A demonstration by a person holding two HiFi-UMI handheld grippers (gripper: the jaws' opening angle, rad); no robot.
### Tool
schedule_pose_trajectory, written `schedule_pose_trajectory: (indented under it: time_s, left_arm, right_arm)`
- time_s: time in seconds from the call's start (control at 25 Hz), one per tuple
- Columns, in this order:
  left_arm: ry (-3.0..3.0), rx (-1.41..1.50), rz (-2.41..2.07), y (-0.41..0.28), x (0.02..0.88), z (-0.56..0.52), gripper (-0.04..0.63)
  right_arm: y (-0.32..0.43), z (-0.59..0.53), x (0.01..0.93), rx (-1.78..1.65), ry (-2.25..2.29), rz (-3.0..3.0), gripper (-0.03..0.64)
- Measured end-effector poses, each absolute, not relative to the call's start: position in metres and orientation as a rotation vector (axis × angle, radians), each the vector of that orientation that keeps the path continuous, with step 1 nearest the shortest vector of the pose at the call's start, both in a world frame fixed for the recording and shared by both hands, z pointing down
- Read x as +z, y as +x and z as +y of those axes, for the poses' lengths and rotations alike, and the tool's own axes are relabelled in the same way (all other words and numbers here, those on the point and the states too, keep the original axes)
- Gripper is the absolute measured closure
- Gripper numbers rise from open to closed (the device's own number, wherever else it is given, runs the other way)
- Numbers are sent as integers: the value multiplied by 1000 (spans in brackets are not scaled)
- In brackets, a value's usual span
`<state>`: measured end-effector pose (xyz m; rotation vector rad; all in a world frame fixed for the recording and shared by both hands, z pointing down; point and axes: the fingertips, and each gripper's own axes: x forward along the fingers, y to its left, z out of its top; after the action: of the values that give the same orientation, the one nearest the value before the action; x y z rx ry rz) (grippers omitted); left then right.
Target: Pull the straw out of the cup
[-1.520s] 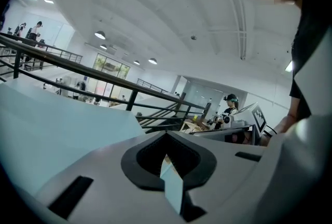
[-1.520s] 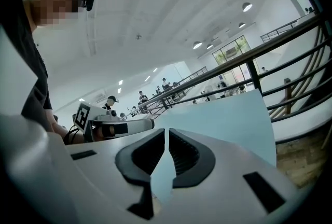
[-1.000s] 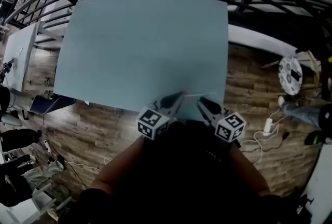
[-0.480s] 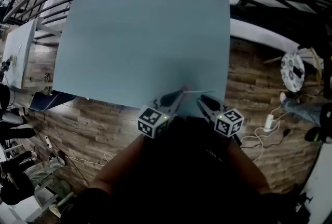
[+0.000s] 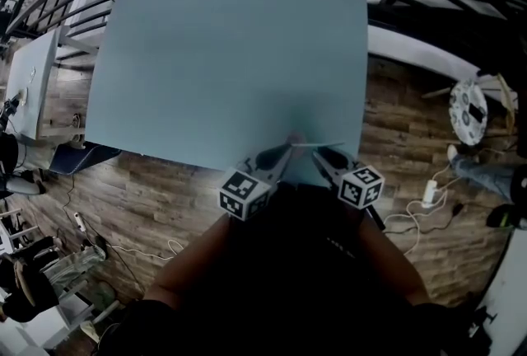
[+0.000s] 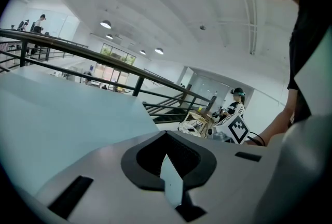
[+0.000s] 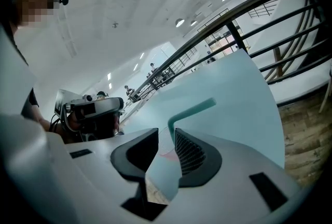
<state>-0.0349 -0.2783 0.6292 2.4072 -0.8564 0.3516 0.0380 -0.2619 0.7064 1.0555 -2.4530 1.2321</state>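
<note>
Seemingly the right claw (image 7: 167, 136) grips the straw (image 7: 193, 109), its lower end hidden.

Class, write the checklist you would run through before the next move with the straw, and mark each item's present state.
1. The straw sits between the jaws of the right hand-held gripper: ok. The jaws close on it, and its bent end points beyond them.
2. The cup is located: cannot tell. No view shows a cup plainly.
3. The left hand-held gripper steadies the cup: not ok. Its jaws are together, with nothing seen between them.
4. The two grippers are apart: ok. In the head view they sit side by side without touching.
5. The table beyond the straw has room: ok. Only bare surface shows there.
</note>
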Motion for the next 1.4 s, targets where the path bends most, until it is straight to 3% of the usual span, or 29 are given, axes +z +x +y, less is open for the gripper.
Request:
schedule_pose_trajectory:
  time_s: [0.6,0.76,1.4]
  left_arm:
    - [2379,351,-873,-38,635,-274,584]
    - [2379,353,-875,-40,634,-273,584]
    - [2393,330,-905,-60,623,-265,583]
  right_arm:
    - [37,-272,710,1176,1081,-2435,528]
    - [37,-272,709,1148,1081,-2430,574]
    - [23,-271,684,1040,1083,-2481,577]
